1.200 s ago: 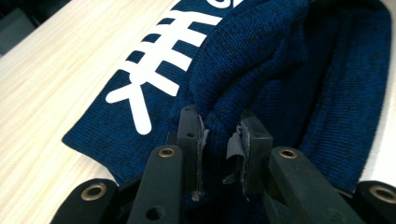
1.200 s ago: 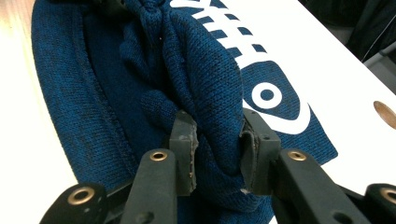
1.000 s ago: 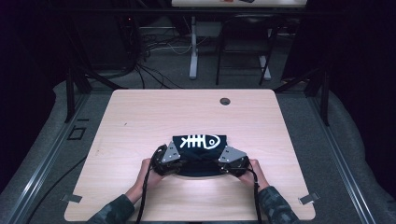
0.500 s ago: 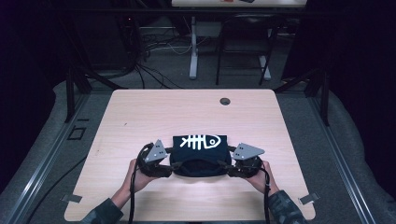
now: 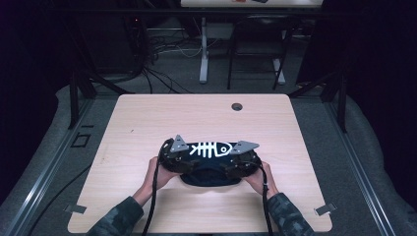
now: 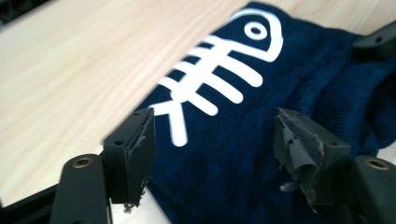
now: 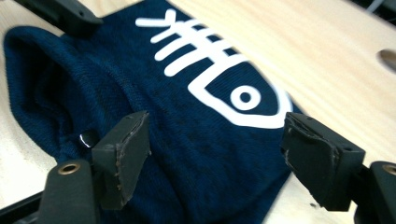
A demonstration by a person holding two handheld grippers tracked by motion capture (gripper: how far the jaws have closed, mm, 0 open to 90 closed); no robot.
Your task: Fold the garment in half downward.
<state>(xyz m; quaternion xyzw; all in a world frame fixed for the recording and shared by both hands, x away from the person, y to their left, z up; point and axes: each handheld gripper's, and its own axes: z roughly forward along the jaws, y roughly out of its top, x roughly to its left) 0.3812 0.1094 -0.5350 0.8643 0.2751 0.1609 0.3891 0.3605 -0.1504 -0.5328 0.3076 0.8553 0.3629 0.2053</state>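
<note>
Two hand-held grippers, left (image 6: 215,154) and right (image 7: 215,154), jaws just opened, nothing gripped, above folded navy garment (image 5: 209,169), wooden table (image 5: 147,118)

Pale wooden table (image 5: 147,118), round hole (image 5: 237,106)

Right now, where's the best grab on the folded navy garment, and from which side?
Probably the garment's two short ends, left gripper and right gripper coming from opposite sides. It lies flat and folded on the table; both grippers' jaws have just been opening, nothing pinched.

A dark navy knitted garment (image 5: 209,169) is laid folded and flat on the table (image 5: 147,118), near its front edge. A white fish-skeleton print (image 5: 210,148) is displayed on its upper face.
</note>
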